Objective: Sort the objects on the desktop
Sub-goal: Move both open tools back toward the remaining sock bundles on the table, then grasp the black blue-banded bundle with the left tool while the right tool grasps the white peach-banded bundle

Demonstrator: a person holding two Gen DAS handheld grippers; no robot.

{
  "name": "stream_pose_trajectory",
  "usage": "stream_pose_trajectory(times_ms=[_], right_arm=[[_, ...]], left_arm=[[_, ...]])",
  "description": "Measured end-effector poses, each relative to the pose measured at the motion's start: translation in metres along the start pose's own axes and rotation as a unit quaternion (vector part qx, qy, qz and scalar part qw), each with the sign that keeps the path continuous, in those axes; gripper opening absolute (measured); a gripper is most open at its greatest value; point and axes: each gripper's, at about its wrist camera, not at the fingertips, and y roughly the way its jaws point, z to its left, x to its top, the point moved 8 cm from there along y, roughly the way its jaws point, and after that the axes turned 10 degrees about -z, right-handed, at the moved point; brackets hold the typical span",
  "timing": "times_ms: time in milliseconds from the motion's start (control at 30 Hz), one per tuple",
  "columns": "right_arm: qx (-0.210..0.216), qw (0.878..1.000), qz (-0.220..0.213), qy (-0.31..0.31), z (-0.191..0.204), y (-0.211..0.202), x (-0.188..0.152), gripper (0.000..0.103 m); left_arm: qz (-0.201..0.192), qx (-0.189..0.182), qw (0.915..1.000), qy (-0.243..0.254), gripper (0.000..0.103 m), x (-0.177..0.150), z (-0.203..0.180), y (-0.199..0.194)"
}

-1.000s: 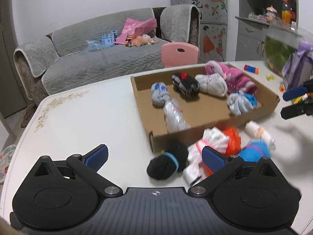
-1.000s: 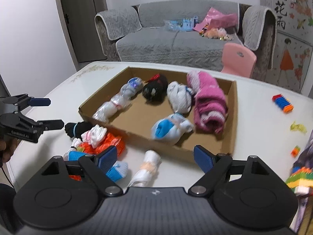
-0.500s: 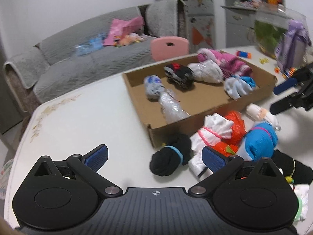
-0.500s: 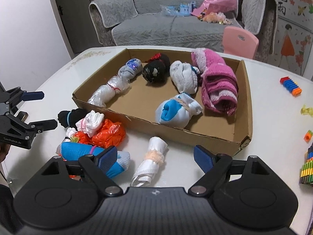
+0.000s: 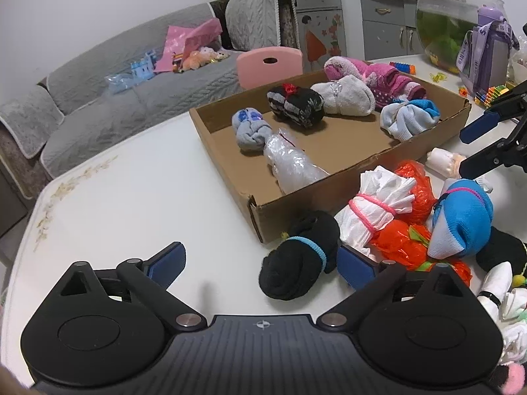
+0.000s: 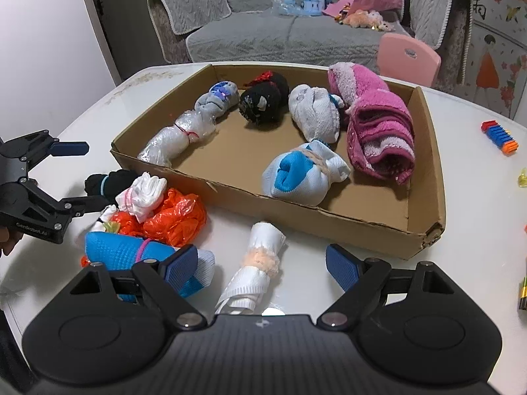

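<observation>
Black-banded sock roll point(image 5: 301, 260) is now framed between the wide-open, empty fingers of the left gripper point(image 5: 260, 261), which has been lowered toward it. White roll point(image 6: 253, 263) likewise lies between the right gripper's point(image 6: 262, 265) open, empty fingers. Both grasps are judged imminent; cardboard box point(image 6: 329, 217) lies beyond the fingertips.

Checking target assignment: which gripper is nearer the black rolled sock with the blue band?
Left. The left gripper stands open right at the black rolled sock with the blue band, which lies between its fingers. The right gripper is open over the white roll with the peach band, farther off.
</observation>
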Motion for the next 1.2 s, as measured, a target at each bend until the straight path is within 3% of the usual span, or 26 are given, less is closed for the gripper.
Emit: stream_pose_trajectory(times_ms=[133, 200, 300, 400, 533, 633, 767, 833, 1067, 1200], right_arm=[[-0.001, 1.000, 0.002, 0.003, -0.001, 0.002, -0.002, 0.083], [-0.006, 1.000, 0.005, -0.001, 0.000, 0.005, -0.001, 0.082], [-0.010, 1.000, 0.010, -0.005, 0.001, 0.008, -0.002, 0.069], [-0.007, 1.000, 0.015, -0.002, 0.003, 0.011, -0.004, 0.055], [-0.009, 1.000, 0.022, -0.012, 0.004, 0.015, -0.010, 0.055], [-0.013, 0.999, 0.024, -0.025, 0.006, 0.015, -0.011, 0.052], [-0.029, 0.998, 0.026, -0.056, 0.009, 0.013, -0.012, 0.028], [-0.029, 0.997, 0.027, -0.064, 0.012, 0.012, -0.013, 0.023], [-0.017, 0.998, 0.028, -0.059, 0.014, 0.006, -0.018, 0.022], [-0.002, 0.999, 0.007, -0.047, 0.013, -0.004, -0.016, 0.022]], left_arm=[[0.001, -0.003, 0.9999, -0.010, 0.098, 0.000, -0.001, 0.006], [0.006, -0.010, 0.9998, -0.015, 0.092, 0.000, -0.003, 0.010], [0.012, -0.022, 0.9995, -0.020, 0.081, -0.001, -0.006, 0.013], [0.014, -0.023, 0.9995, -0.016, 0.079, -0.002, -0.011, 0.015], [0.015, -0.030, 0.9990, -0.030, 0.076, -0.002, -0.013, 0.016], [0.017, -0.037, 0.9983, -0.040, 0.065, -0.001, -0.016, 0.014], [0.020, -0.039, 0.9980, -0.046, 0.058, 0.000, -0.022, 0.012], [0.023, -0.038, 0.9976, -0.052, 0.057, -0.001, -0.024, 0.011], [0.035, -0.020, 0.9974, -0.059, 0.055, -0.003, -0.025, 0.002], [0.030, -0.003, 0.9969, -0.073, 0.055, -0.005, -0.018, -0.012]])
